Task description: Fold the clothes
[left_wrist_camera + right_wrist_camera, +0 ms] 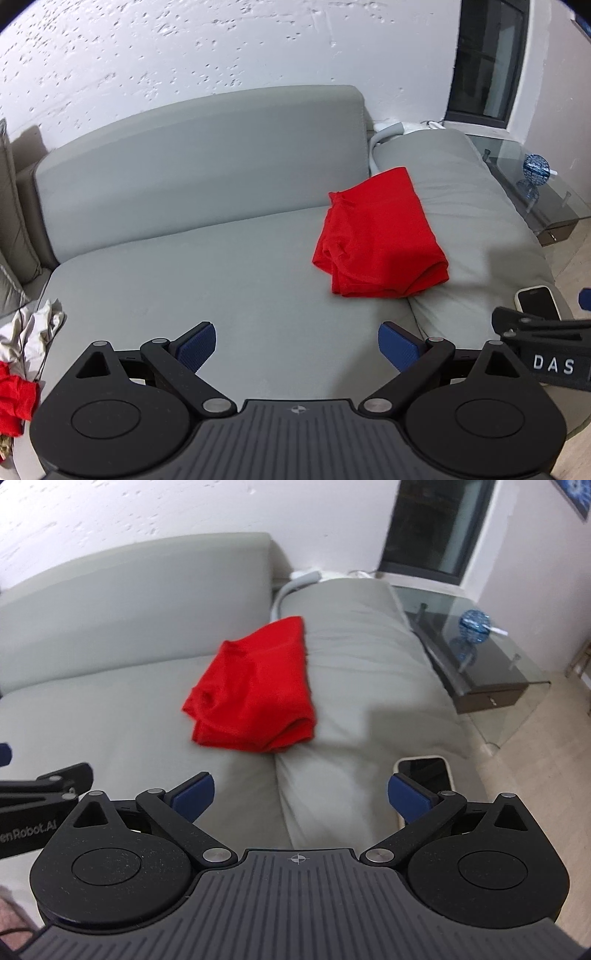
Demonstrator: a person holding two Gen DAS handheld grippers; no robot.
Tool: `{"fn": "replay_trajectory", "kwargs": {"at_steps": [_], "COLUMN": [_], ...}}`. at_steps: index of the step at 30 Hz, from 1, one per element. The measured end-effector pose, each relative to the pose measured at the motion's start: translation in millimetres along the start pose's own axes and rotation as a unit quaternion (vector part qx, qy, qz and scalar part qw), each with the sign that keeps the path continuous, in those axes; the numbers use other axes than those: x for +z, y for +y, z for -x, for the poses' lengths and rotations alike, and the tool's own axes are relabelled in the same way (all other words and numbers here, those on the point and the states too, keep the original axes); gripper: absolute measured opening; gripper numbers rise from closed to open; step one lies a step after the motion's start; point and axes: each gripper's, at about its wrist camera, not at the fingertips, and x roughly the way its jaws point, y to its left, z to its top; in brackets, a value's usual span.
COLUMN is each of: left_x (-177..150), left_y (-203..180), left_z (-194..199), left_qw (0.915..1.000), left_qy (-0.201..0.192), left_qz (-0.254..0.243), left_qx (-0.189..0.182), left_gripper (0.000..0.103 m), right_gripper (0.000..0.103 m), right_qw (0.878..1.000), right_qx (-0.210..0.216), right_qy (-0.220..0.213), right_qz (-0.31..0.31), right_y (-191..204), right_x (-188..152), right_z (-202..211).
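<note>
While both jaws gape, folded red garment (380, 236) lies beyond left hand-held gripper (297, 345).

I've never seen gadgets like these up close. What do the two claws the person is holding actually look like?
Both look alike. The left claw and right claw each have matte black linkage arms with silver pivot pins, two round black discs and a ribbed dark grey base with a small crosshair mark. The fingertip pads are textured blue. White lettering runs along their sides.

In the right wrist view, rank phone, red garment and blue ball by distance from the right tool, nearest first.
From the right tool:
1. Phone, beside its right finger.
2. Red garment, folded, ahead on the sofa.
3. Blue ball, far right on the glass table.
</note>
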Motion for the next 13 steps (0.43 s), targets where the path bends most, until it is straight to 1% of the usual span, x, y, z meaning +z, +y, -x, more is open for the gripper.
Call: {"fn": "replay_trajectory", "kwargs": {"at_steps": [4, 8, 13], "left_x": [0.2, 1.0, 0.6], "left_y": [5.0, 3.6, 2.0], "left_z": [0.8, 1.8, 3.5], "left_qw": [1.0000, 1.0000, 1.0000], "left_qy": [0.000, -0.002, -0.007], "left_qz": [0.004, 0.002, 0.002], "left_qx": [0.001, 0.000, -0.001], "left_gripper": [0.096, 0.096, 0.096], "right_gripper": [0.103, 0.103, 0.103], "right_qw": [1.000, 1.000, 1.000], "right_qx": [-0.001, 0.004, 0.002], "right_qy": [0.014, 0.026, 0.024], "right_qz": [0.010, -0.002, 0.000], "right_y": [5.7, 4.3, 5.4], "right_x": [-8.1, -13.8, -13.1], "right_z": [-0.4, -1.8, 1.5]}}
